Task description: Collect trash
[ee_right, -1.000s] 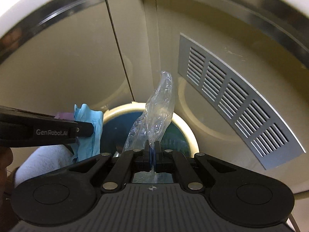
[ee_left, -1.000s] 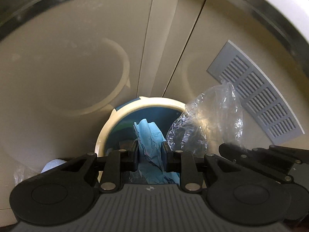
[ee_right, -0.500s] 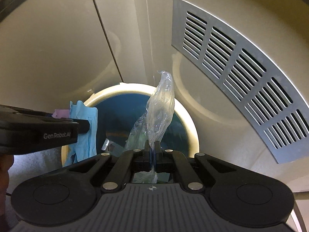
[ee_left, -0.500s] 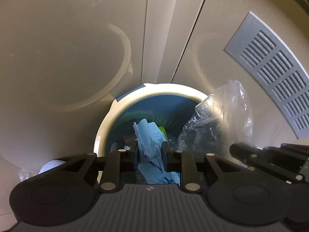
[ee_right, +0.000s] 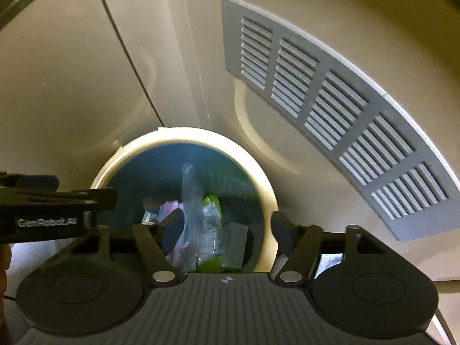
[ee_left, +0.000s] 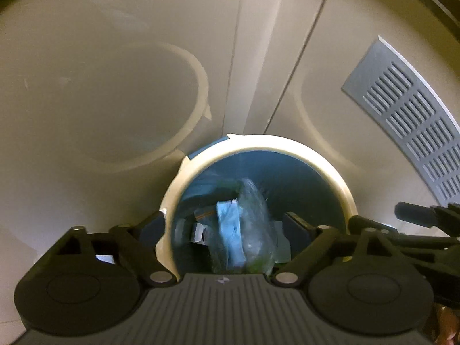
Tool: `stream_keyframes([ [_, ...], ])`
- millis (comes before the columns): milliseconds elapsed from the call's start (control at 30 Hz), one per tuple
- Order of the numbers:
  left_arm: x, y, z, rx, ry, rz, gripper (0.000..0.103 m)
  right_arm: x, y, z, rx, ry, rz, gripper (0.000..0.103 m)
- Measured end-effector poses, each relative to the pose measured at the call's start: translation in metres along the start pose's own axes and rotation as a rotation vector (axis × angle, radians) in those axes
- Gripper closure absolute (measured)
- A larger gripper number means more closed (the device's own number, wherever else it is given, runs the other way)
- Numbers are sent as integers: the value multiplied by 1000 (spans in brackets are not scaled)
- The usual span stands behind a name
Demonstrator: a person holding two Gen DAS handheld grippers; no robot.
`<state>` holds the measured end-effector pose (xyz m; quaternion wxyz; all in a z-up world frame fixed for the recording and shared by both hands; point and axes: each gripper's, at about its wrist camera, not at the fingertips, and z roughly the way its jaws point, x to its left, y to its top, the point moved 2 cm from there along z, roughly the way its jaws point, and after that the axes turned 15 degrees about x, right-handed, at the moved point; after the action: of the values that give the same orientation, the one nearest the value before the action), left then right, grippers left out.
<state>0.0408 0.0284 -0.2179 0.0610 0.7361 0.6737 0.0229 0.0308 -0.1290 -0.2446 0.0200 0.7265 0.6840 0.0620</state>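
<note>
left fingers (ee_left: 293,227) spread | blue tissue (ee_left: 233,230), clear bag (ee_right: 191,215) dropped | right likewise

Both wrist views aimed steeply down, close above the bin (ee_left: 330,169), cream rim filling mid-frame. Left wrist view looking past own fingers, with the right gripper (ee_left: 417,230) entering from the right edge. Right wrist view mirrored, left gripper (ee_right: 57,207) intruding at left. Shared: bin (ee_right: 258,178), grey vent grille (ee_left: 408,115) (ee_right: 345,109), beige cabinet doors (ee_left: 100,86).
</note>
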Motion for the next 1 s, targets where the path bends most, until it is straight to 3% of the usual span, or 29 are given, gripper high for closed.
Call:
stream_keyframes([
  [233, 12, -22, -46, -35, 7, -11, 8, 6, -20, -38, -54, 22, -78, 19],
  [433, 14, -55, -81, -73, 35, -7, 7, 16, -50, -80, -157, 15, -159, 11],
  [600, 10, -80, -90, -103, 71, 10, 7, 27, -77, -95, -221, -2, -206, 8],
  [1000, -1, -104, -98, -142, 84, 19, 7, 28, -101, -119, -246, -12, -201, 8],
])
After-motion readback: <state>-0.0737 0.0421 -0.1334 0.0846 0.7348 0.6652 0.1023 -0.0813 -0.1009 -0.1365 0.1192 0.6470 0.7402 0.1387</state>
